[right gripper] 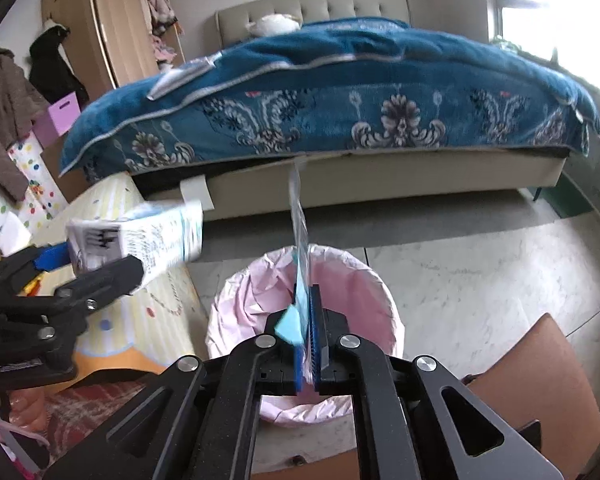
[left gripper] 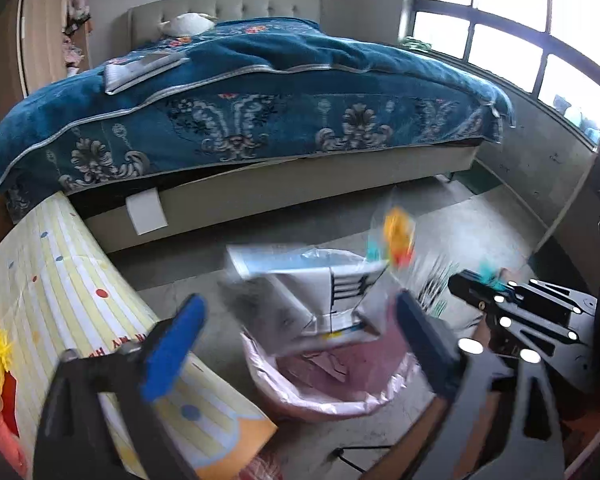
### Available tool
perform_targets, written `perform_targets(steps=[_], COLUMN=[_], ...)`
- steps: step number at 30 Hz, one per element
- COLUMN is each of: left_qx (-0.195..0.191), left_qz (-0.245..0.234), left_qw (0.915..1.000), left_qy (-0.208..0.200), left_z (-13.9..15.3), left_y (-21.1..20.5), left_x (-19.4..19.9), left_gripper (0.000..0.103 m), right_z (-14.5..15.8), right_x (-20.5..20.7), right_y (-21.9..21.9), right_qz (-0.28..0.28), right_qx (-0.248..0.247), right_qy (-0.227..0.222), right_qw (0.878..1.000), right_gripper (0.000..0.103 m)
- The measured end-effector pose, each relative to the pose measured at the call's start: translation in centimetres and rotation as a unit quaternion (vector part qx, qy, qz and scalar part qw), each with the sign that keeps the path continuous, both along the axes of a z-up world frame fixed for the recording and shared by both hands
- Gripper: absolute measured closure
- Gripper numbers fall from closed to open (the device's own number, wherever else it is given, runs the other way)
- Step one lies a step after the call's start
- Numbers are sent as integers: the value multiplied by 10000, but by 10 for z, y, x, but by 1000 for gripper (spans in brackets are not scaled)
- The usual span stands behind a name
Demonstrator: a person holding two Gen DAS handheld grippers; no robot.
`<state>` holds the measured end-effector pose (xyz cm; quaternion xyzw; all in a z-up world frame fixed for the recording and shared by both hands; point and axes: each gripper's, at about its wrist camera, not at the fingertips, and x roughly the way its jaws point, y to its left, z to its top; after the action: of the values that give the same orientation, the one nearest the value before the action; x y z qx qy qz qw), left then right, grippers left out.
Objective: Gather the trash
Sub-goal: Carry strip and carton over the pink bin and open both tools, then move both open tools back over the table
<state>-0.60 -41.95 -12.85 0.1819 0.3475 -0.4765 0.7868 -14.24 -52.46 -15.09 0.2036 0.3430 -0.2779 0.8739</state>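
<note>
Bed (right gripper: 380, 120): fills the far side of the room in both views, teal floral blanket (left gripper: 260, 100) draped over its near edge, pale upholstered base showing underneath.

Floor (right gripper: 480, 272): pale stone or tile between you and the bed.

Striped, dotted panel (left gripper: 60, 280): lies at a slant on your left, near end just beside the bin. Cannot tell what it is.

Trash bin (right gripper: 252, 300): stands on the floor below both grippers, lined with a pink bag (left gripper: 320, 396) whose edge folds over the rim. Left wrist view shows flat pinkish scraps already lying in the bottom.

Carton (left gripper: 324, 292): a white printed box with black lettering, blurred by motion. In the left wrist view it sits between your left fingers and directly over the bin mouth; in the right wrist view (right gripper: 140, 240) it appears up and to the left of the bin, at the tip of your left gripper.

Left gripper (left gripper: 300, 316): jaws stand wide. The carton lies in the gap, but the blur is heavy, so contact with the blue pads (left gripper: 172, 340) is only probable, not confirmed.

Clear wrapper (right gripper: 300, 232): thin transparent sheet with a pale blue corner, standing upright above the bin. In the left wrist view it carries orange and teal print (left gripper: 398, 240).

Right gripper (right gripper: 309, 320): jaws nearly closed, pinching the wrapper's lower edge over the bin opening.
</note>
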Motion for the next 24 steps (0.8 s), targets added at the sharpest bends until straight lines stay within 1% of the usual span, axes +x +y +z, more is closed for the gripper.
perform_targets(steps=[1, 2, 5, 9, 12, 18, 20, 24], left_qx=[10, 30, -25, -81, -149, -148, -138, -183], left_qz=[79, 137, 481, 817, 980, 1336, 1485, 1814], left_qw=[10000, 9999, 9984, 9963, 9946, 9909, 9886, 9830], left_qy=[48, 88, 290, 269, 304, -68, -195, -212], left_z=[-3, -3, -4, 4, 13, 33, 39, 46], left_y=[2, 2, 17, 36, 55, 103, 127, 175], left_x=[5, 8, 24, 37, 40, 34, 31, 30], left_gripper=[7, 7, 7, 7, 7, 7, 7, 7], right_z=[-4, -6, -8, -1, 11, 34, 40, 54], right_x=[1, 1, 0, -6, -8, -1, 3, 15], right_y=[-2, -4, -1, 3, 12, 45, 62, 93], right_qz=[-46, -45, -29, -32, 54, 400, 610, 982], right_qx=[-10, 6, 103, 156, 28, -124, -153, -236], right_qy=[45, 57, 43, -124, -250, -409, -435, -476], right_qw=[10000, 10000, 9999, 9998, 9997, 9983, 9971, 9937], right_gripper=[81, 76, 76, 76, 76, 76, 76, 76])
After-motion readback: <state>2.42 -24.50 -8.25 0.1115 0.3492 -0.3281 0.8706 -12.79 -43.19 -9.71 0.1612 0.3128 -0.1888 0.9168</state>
